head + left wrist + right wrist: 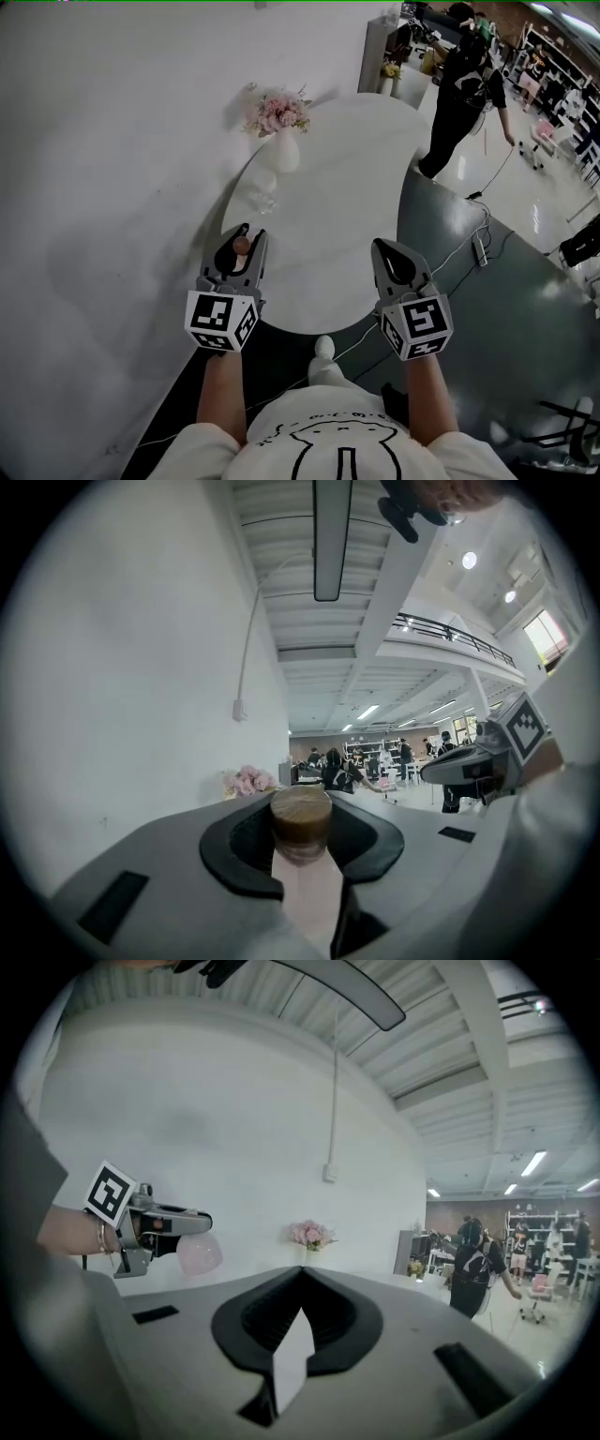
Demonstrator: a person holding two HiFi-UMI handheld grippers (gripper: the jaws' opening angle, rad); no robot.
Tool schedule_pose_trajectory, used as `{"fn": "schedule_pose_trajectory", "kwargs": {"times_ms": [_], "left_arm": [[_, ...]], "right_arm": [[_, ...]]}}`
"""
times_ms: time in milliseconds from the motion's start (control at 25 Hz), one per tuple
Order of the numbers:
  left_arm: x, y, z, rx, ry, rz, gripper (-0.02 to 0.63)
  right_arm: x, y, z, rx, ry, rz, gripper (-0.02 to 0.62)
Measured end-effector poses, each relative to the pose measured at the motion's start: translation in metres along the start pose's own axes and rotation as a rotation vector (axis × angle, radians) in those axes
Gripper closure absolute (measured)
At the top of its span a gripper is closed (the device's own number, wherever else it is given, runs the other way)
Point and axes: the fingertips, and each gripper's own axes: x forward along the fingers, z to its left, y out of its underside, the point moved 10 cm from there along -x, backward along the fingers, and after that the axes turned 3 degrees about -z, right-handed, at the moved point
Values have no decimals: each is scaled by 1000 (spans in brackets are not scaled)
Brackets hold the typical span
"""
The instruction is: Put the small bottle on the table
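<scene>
My left gripper hangs over the near left rim of the round white table, shut on the small bottle. In the left gripper view the bottle's brown cap stands between the black pads, with its pale pink neck below. From the right gripper view the bottle's pink round body hangs under the left gripper. My right gripper is held over the table's near right rim. Its jaws meet at the tips with nothing between them.
A white vase of pink flowers stands at the table's far left by the white wall, with a small clear glass thing nearer me. A person in black stands beyond the table. A cable and power strip lie on the grey floor at right.
</scene>
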Motion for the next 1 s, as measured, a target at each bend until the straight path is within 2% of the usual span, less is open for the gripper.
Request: {"fn": "schedule_pose_trajectory", "kwargs": {"times_ms": [520,1000], "left_arm": [[98,42,5,-26,-19,118,489],[147,91,4,-45,-20,242,489]], "right_arm": [[77,30,-71,58,-55,61,601],[119,67,-99,98,-93,138,601]]}}
